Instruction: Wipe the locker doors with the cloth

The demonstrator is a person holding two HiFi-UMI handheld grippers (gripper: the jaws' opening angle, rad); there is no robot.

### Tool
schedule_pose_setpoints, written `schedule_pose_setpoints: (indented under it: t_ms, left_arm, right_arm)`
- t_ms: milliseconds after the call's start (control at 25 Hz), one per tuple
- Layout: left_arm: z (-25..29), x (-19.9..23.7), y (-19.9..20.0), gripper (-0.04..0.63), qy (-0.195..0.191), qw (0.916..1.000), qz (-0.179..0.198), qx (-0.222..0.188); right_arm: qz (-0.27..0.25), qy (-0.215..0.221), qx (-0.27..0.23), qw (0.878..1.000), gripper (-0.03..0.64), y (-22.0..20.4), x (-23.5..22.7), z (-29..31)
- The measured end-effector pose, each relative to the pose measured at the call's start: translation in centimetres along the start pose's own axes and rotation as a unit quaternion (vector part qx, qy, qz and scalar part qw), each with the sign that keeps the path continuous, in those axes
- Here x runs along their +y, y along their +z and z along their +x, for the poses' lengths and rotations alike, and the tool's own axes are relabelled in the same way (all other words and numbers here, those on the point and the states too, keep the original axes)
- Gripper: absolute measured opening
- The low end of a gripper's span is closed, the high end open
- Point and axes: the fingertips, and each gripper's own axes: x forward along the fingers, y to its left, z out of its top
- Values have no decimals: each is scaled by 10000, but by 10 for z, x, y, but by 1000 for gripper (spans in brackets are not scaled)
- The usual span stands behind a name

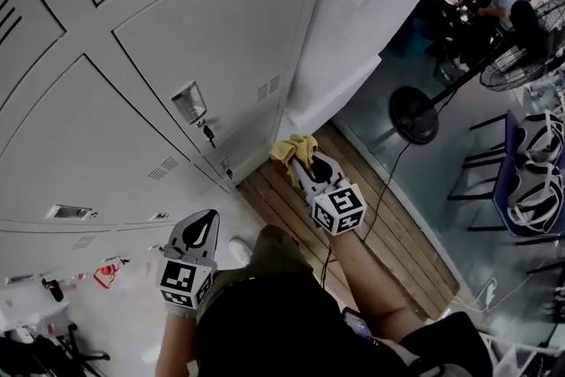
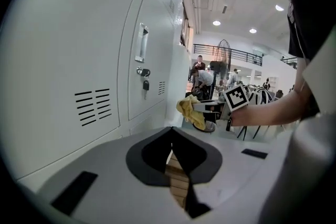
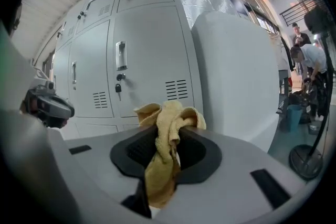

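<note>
Cloth [image 3: 167, 131], yellow and bunched, is pinched in the right gripper [image 1: 305, 163] near the lower corner of the keyed locker door [image 1: 221, 40], apparently not yet touching it. The left gripper [image 2: 172, 139] hangs clenched on nothing, farther from that door. This looks like the approach; next, press the cloth flat against the door and sweep.

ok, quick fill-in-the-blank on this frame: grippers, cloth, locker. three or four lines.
1. The right gripper is shut on a ____ cloth.
2. The left gripper has its jaws together and holds ____.
3. A ____ hangs from the lock of the locker door facing the cloth.
4. The floor strip by that door is laid with ____ planks.

Missing words: yellow; nothing; key; wooden
</note>
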Motion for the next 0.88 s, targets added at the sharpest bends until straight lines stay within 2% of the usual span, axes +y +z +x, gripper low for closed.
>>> schedule_pose_setpoints:
  t_ms: [360,880]
  left_arm:
    - [14,15,-5,8,678,9965,-480,-22]
    - [21,22,-9,8,1516,9859,-704,-7]
  right_arm:
    - [-197,157,242,9994,101,-15,-44,54]
    - [-812,710,652,9920,101,-26,-70,125]
